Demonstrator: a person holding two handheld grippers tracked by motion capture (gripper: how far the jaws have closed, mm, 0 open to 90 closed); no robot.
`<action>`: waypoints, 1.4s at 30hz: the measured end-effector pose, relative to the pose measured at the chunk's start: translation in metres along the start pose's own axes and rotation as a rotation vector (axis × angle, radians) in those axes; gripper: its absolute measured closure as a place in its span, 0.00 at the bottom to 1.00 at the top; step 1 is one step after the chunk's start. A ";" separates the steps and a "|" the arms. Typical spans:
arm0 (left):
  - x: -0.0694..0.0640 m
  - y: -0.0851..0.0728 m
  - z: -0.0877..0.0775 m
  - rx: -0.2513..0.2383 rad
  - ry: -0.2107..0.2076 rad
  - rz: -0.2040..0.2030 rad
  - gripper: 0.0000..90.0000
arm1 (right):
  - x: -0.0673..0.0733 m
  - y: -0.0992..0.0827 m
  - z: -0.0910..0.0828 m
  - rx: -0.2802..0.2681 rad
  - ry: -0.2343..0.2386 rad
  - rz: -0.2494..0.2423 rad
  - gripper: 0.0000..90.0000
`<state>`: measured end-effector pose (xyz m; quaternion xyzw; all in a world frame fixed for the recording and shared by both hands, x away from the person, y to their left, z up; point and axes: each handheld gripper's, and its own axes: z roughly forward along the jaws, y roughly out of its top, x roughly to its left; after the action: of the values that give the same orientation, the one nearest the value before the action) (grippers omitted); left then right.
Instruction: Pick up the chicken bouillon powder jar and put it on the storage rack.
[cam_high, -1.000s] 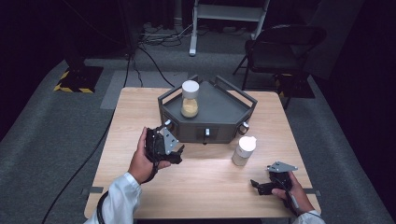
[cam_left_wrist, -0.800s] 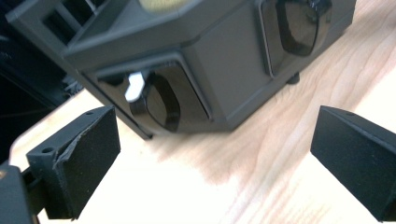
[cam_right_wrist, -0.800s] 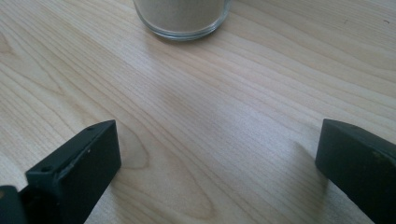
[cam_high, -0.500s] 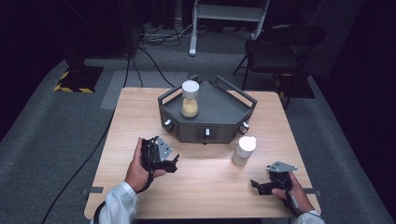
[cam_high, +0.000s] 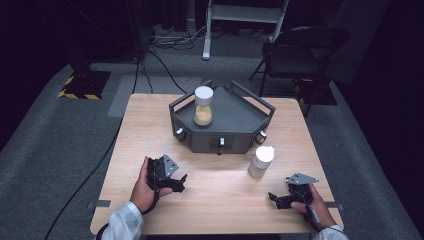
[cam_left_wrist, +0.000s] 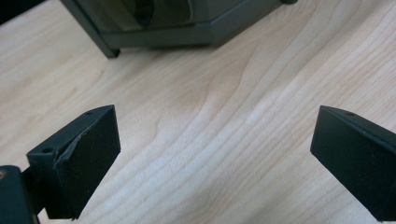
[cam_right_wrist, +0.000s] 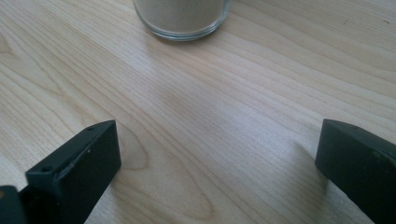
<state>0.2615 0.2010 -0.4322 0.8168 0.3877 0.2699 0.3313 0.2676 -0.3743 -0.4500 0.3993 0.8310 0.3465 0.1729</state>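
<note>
Both jaws spread wide and empty: left hand-held gripper (cam_high: 167, 177) at 7 o'clock on the tabletop (cam_high: 150, 125), right hand-held gripper (cam_high: 290, 196) at 5. Jar (cam_high: 261, 161) stands near the right one.

A tray (cam_high: 240, 117) is sitting at the desk's (cam_high: 150, 125) far middle, carrying a jar (cam_high: 203, 106) on its left part. A second jar (cam_high: 261, 161) is standing before the tray's right front, between the left gripper (cam_high: 176, 181) and right gripper (cam_high: 278, 198).
</note>
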 end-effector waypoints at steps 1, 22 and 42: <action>0.000 0.000 0.000 0.000 0.000 0.000 0.01 | 0.000 0.000 0.000 0.000 0.000 0.000 0.00; 0.024 -0.020 0.011 0.097 -0.086 -0.115 0.01 | -0.001 0.000 0.000 0.000 0.004 -0.003 0.00; 0.044 -0.027 0.009 0.109 -0.147 -0.133 0.00 | -0.002 0.000 0.000 0.000 0.008 -0.006 0.00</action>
<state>0.2799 0.2464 -0.4500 0.8236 0.4300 0.1652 0.3310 0.2693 -0.3754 -0.4499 0.3957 0.8329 0.3474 0.1705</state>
